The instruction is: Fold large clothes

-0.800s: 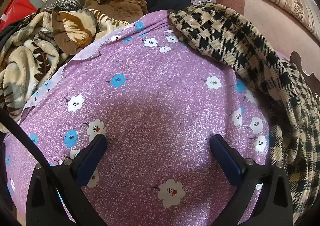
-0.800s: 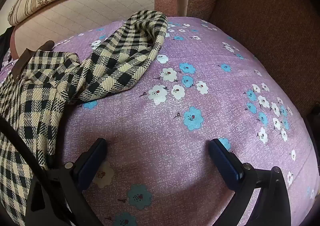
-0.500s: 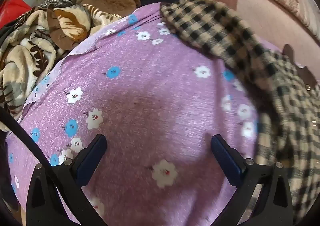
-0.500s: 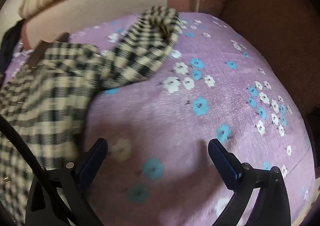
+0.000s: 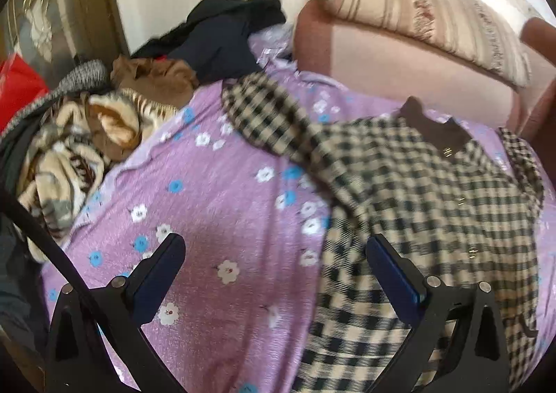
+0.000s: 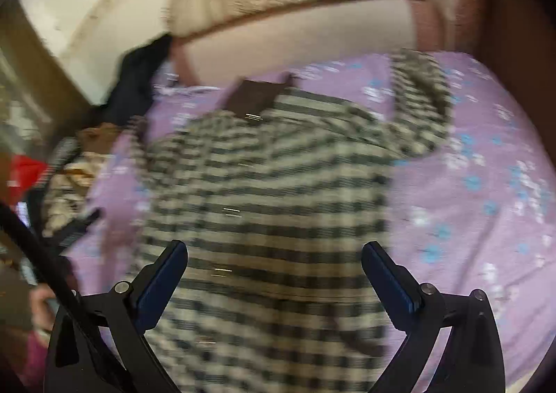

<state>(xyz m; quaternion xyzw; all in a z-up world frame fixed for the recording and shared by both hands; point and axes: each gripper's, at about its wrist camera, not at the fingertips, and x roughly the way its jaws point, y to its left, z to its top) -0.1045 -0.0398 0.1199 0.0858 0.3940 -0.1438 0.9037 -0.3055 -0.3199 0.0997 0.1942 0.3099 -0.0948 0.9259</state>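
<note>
A cream-and-black checked coat (image 5: 427,191) with a brown collar (image 5: 431,125) lies spread on a purple flowered sheet (image 5: 215,191), both sleeves out to the sides. My left gripper (image 5: 274,264) is open and empty, above the sheet at the coat's left edge. My right gripper (image 6: 274,271) is open and empty, above the coat's body (image 6: 271,191), the collar (image 6: 253,97) at the far end. The right wrist view is blurred by motion.
A heap of other clothes (image 5: 87,135) and dark garments (image 5: 222,34) lies at the left of the sheet. A pink sofa back (image 5: 399,66) with a striped cushion (image 5: 424,10) stands behind. A brown armrest (image 6: 514,21) is at the right.
Both grippers have pulled back and up from the sheet and turned towards the coat. The whole coat shows now; before only its sleeves did. Both stay open.
</note>
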